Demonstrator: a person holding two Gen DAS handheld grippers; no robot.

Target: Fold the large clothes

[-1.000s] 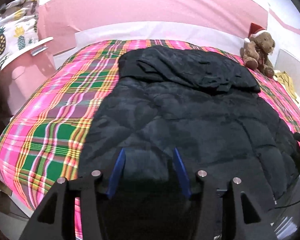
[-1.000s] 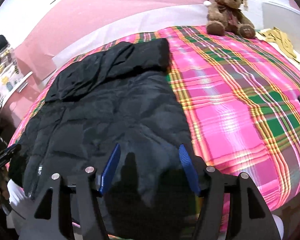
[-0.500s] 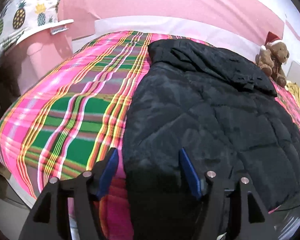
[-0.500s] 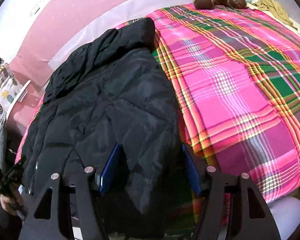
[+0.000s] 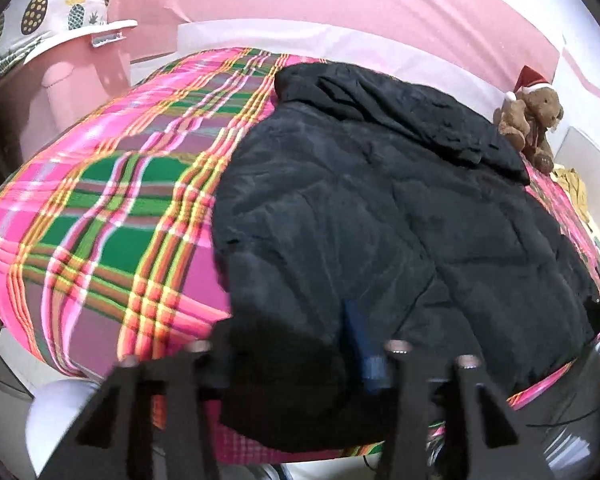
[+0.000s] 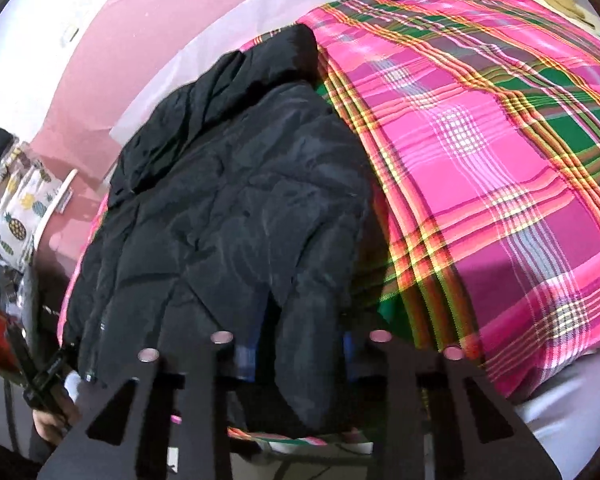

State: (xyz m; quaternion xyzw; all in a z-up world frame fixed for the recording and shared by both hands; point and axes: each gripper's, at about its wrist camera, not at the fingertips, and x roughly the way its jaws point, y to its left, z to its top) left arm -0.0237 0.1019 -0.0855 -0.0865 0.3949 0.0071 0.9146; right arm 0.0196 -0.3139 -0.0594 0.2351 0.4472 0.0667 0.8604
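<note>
A black puffy jacket lies flat on a pink and green plaid bedspread, hood at the far end. My left gripper is at the jacket's near left corner, and its jaws are closing with the hem bunched between them. One blue pad shows; fabric hides the other. My right gripper is at the near right corner of the jacket, and its jaws are closing with padded fabric filling the gap between the blue pads.
A teddy bear in a red hat sits at the bed's far right corner, beside yellow cloth. A pink bedside unit with pineapple-print fabric stands to the left. The bed's near edge lies just under both grippers.
Both grippers have sunk to the jacket's near hem, and their jaws have narrowed onto the fabric. The left one has also slid leftward to the jacket's left corner.
</note>
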